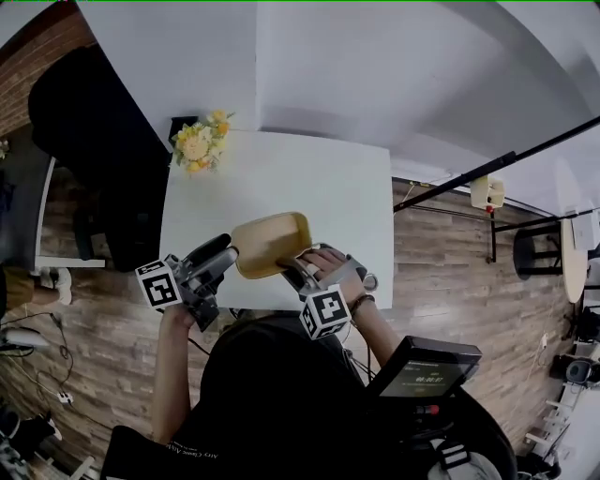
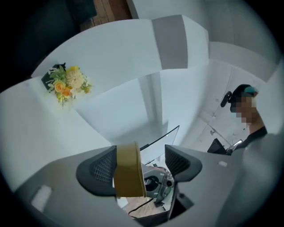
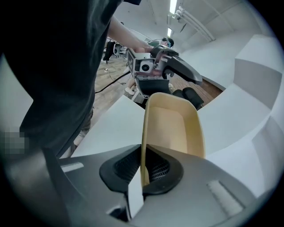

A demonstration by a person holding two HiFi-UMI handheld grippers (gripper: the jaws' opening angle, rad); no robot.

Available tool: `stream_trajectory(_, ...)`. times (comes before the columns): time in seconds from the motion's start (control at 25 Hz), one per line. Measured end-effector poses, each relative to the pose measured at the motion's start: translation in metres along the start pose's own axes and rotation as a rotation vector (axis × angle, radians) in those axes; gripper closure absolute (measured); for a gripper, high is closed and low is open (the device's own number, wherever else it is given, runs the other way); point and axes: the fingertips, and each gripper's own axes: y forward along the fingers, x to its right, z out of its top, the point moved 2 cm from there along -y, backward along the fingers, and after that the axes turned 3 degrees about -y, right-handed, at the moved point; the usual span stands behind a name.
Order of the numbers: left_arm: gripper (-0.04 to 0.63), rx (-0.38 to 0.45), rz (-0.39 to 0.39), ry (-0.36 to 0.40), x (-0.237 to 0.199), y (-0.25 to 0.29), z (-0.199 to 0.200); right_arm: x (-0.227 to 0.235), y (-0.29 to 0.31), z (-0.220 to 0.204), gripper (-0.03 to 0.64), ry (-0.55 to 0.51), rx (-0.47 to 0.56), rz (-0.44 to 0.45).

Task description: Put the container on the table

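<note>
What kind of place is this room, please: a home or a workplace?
Probably a workplace, perhaps a lab or a recording studio: a plain white table bearing only a bunch of flowers, a wood-plank floor, bare white walls and strip lights on the ceiling.

Two hand-held grippers, one container, one table, one bouquet.

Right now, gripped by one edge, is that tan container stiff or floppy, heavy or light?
Probably stiff: the container holds its shape though the right gripper pinches only its rim. Likely light, since that edge grip seems enough. Shallow and empty, it should sit without tipping.
</note>
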Motion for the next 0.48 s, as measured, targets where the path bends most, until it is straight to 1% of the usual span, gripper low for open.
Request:
stream_trajectory(0.08,0.275,0.003,-0.005,-0.017,-0.004,-0.003,-0.001,-0.004,0.004,0.003,0.583,0.004,-0.004,0.007)
stream_trajectory(0.24,0.266,-0.034,0.036,-0.001,-0.015,-0.004,-0.006,-0.007,0.007,-0.003,0.584,0.032,-0.037,0.004)
stream_trajectory(0.36,0.259,-0.02,0.047,-0.039,-0.02,-0.004,-0.006,-0.003,0.005,-0.007,0.584,0.036,-0.059,-0.011)
stream_trajectory(0.48,0.258,-0.021,0.062,-0.058,-0.03,-0.007,-0.007,0.001,0.006,-0.006,0.584,0.032,-0.061,-0.019)
